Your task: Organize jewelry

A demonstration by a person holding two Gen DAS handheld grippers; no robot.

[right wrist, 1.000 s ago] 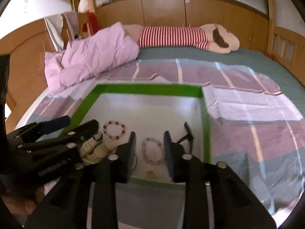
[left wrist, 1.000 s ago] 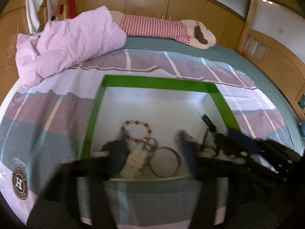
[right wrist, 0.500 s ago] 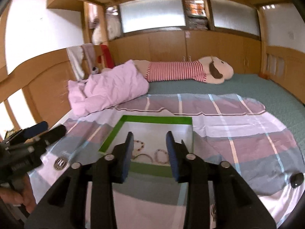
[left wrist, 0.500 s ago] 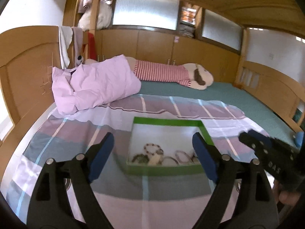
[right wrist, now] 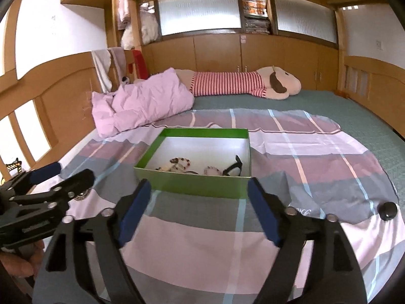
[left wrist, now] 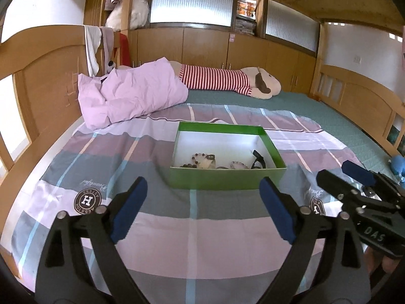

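here both claws hang tilted down — jaws opening, empty — before the green box point(left wrist: 225, 180).

Home bedroom, wooden bed point(left wrist: 43, 81), pink pillow point(left wrist: 131, 93), plush toy point(right wrist: 243, 83)

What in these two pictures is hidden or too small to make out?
- Jewelry in the green box: too small in both views to count or name the pieces.
- Box floor nearest the cameras: hidden by its front wall.
- Small dark round thing on the bedsheet: right view only, too small to identify.
- Plush toy: partly covered by the pink duvet.
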